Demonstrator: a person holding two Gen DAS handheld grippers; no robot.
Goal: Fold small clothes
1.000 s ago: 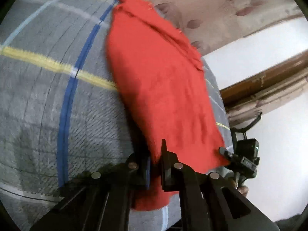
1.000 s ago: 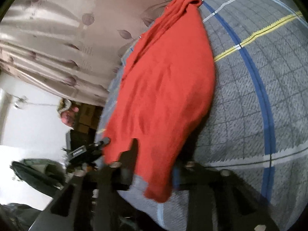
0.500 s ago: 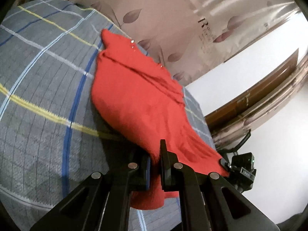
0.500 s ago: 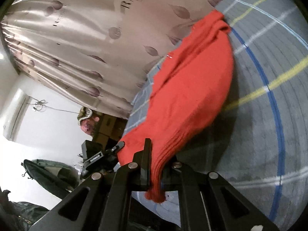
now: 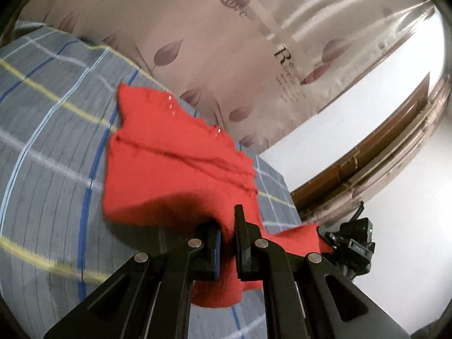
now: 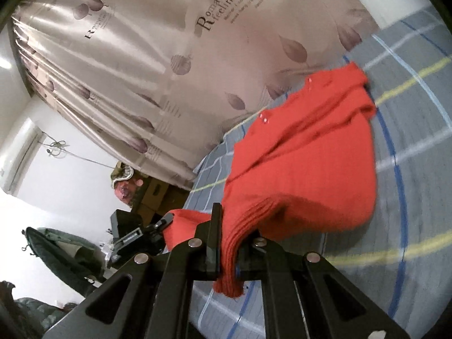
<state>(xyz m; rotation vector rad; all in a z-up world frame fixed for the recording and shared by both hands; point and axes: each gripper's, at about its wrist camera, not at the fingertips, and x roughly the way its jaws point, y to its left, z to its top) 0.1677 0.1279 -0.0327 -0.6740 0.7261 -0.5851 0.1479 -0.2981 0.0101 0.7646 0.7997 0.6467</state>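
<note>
A small red knit garment (image 5: 175,169) lies stretched over the grey plaid bed cover (image 5: 48,175), its near hem raised off the bed. My left gripper (image 5: 228,231) is shut on one corner of that hem, red cloth pinched between its black fingers. At the other hem corner my right gripper (image 6: 229,243) is shut on the ribbed edge of the red garment (image 6: 305,163), a short tail hanging below the fingers. Each view shows the other gripper holding the far corner: the right gripper (image 5: 327,236) at lower right, the left gripper (image 6: 162,223) at lower left.
A shiny beige curtain (image 5: 254,42) with leaf prints hangs behind the bed. A brown wooden frame (image 5: 381,152) and white wall are at the right. Cardboard boxes (image 6: 158,195) and dark clutter (image 6: 56,251) stand past the bed's left side.
Both grippers have risen and moved toward the garment's far end with the hem, so the near part lifts off the bed and curls over; more curtain shows.
</note>
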